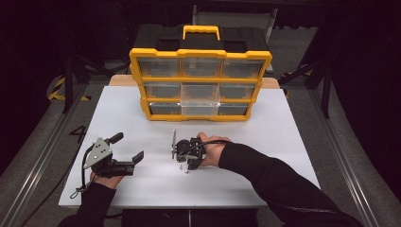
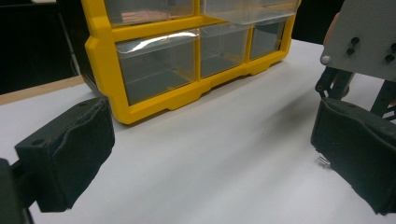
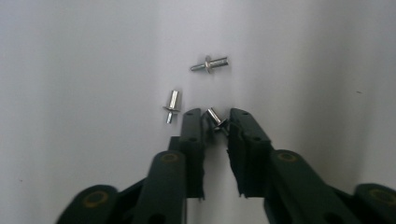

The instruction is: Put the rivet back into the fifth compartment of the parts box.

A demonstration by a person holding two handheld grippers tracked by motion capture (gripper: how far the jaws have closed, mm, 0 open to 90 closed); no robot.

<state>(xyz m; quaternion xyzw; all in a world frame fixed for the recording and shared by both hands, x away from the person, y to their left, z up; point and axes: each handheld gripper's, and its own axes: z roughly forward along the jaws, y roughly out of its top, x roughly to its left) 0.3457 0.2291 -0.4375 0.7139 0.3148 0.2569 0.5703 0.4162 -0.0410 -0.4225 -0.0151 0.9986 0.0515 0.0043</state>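
Three small metal pins lie on the white table (image 1: pixel 283 142). In the right gripper view one pin (image 3: pixel 210 64) lies farthest off, a second pin (image 3: pixel 172 105) lies just left of the jaws, and a third pin (image 3: pixel 215 119) sits pinched between the jaw tips. My right gripper (image 3: pixel 215 114) points down at the table and is shut on that third pin; in the high view this right gripper (image 1: pixel 186 166) is near the table's middle. My left gripper (image 1: pixel 127 146) rests open at the front left, its wide-apart jaws holding nothing (image 2: pixel 210 158).
A yellow and black drawer organizer (image 1: pixel 201 78) with clear drawers stands at the back of the table, its bottom middle drawer (image 1: pixel 200 108) pulled out slightly. The left gripper view shows the organizer (image 2: pixel 159 100) ahead and the right gripper's grey plate (image 2: pixel 364 37) at right.
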